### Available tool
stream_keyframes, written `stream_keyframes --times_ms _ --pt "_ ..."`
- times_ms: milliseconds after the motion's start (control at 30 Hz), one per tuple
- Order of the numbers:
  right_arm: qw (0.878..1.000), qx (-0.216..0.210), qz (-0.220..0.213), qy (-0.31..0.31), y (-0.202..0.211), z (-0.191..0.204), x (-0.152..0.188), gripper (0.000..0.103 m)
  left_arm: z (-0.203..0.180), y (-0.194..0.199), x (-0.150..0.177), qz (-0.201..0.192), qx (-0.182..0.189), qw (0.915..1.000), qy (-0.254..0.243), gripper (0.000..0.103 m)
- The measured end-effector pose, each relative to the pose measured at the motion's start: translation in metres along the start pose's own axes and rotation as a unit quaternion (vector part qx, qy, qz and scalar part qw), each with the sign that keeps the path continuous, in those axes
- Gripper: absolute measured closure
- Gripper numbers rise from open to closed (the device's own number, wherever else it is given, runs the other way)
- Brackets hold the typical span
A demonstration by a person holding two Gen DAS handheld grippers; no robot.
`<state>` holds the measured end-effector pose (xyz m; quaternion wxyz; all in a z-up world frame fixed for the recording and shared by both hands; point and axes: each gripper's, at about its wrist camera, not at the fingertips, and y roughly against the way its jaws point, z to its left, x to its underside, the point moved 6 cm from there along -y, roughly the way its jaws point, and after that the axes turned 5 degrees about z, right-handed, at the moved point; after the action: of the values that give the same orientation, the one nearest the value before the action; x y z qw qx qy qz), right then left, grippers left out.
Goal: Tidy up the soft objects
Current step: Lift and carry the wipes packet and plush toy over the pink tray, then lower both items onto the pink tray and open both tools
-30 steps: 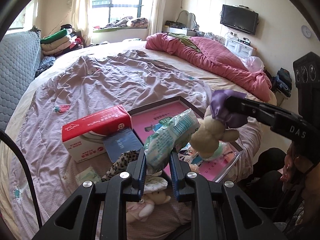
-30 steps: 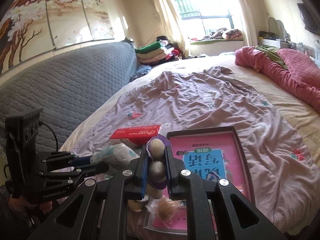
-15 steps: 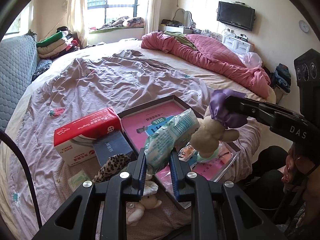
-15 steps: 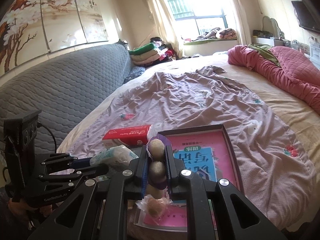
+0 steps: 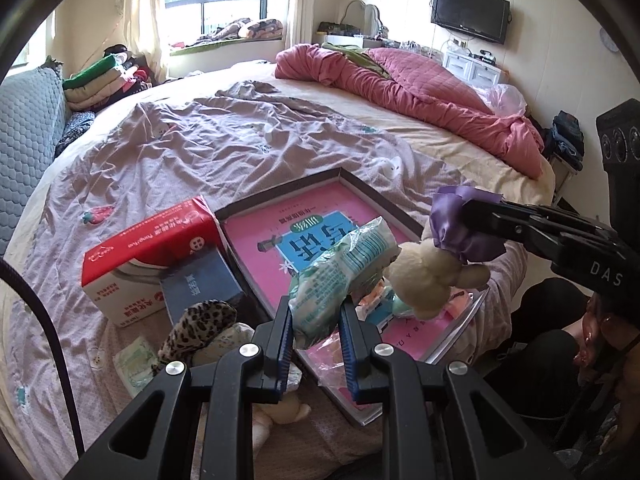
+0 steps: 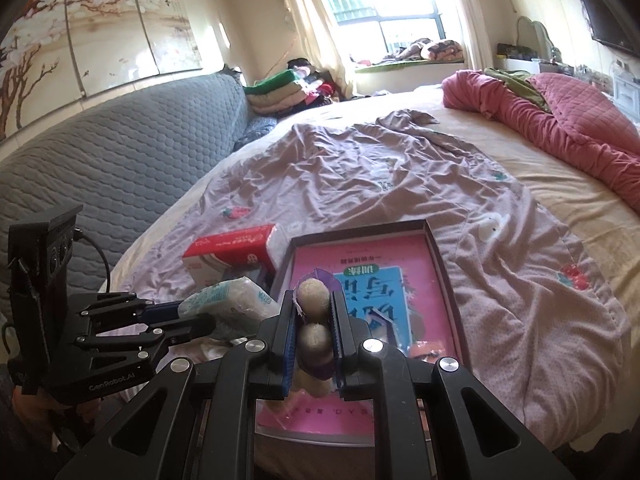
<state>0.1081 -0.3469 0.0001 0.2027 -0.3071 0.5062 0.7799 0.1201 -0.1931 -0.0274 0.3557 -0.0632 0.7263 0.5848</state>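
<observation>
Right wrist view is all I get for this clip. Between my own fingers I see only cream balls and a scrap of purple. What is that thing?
Observer: From the left wrist, the right gripper pinches a cream plush toy by its purple cloth; the body dangles over the pink-lined tray.
Operator: And the left gripper?
Observer: The left gripper is clamped on a green-and-white tissue pack, held over the same tray.
Operator: Anything soft left outside the tray?
Observer: Yes, a leopard-print piece lies on the bedspread beside the red-and-white box, hidden from your view.
</observation>
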Motion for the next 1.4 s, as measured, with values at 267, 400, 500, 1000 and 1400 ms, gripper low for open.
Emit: stream_keyframes --times_ms 267,400,500,1000,1400 --pt "0.999 0.009 0.038 0.01 -0.013 -0.01 0.016 0.086 -0.004 -0.021 0.004 0.018 0.007 0.9998 0.002 0.081" --pt "0.999 0.002 0.05 0.013 -0.015 -0.012 0.02 0.086 -0.007 -0.027 0.005 0.023 0.008 0.9997 0.0 0.081" --pt "0.998 -0.004 0.062 0.017 -0.018 -0.011 0.024 0.086 -0.009 -0.032 0.005 0.027 0.008 0.9996 -0.002 0.081" --pt "0.994 -0.03 0.099 0.026 -0.035 -0.001 0.037 0.085 -0.021 -0.056 0.0 0.046 0.006 0.9988 -0.017 0.081" --pt "0.993 -0.028 0.117 0.014 -0.05 -0.007 0.046 0.085 -0.019 -0.065 0.003 0.055 -0.002 0.9983 -0.019 0.081"
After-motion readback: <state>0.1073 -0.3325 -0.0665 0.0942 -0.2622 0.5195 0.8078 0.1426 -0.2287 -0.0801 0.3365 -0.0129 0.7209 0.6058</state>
